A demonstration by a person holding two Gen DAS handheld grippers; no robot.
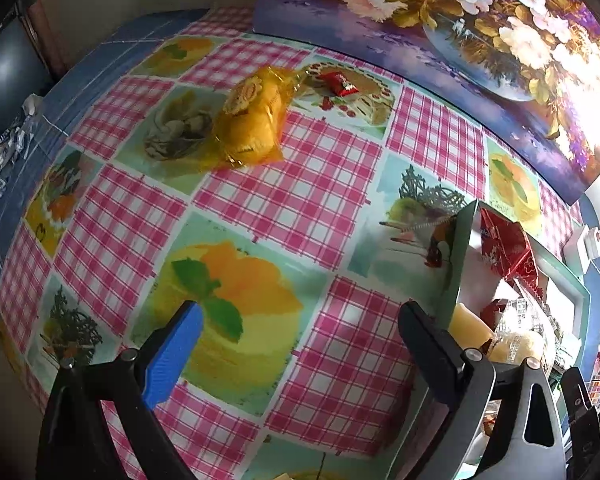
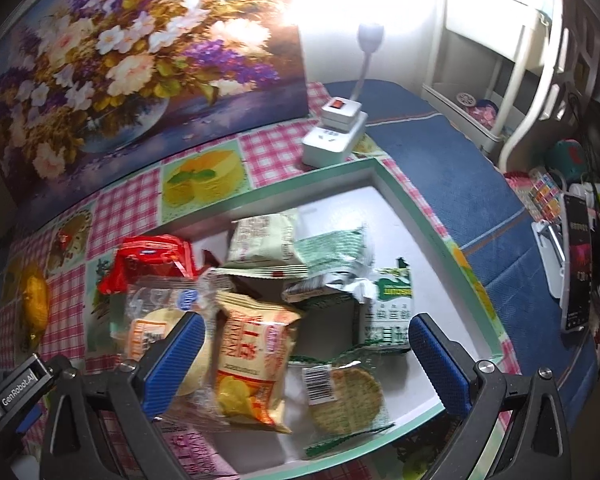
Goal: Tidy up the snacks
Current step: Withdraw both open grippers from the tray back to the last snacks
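Yellow cake packet [image 1: 252, 120] at 11 o'clock on tablecloth [image 1: 292, 192], well apart from box [image 2: 428, 216]. Light, soft, crinkly, slippery film; pinch across middle, gently. Left gripper [image 1: 300, 320] agape, empty. Right gripper [image 2: 304, 340] agape above box.

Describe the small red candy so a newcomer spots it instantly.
Start at the flower painting leaning at the table's far edge. Just below it, on a cake-print square of the checked tablecloth, lies the small red candy, right of the yellow-wrapped cake: smaller, red, shiny.
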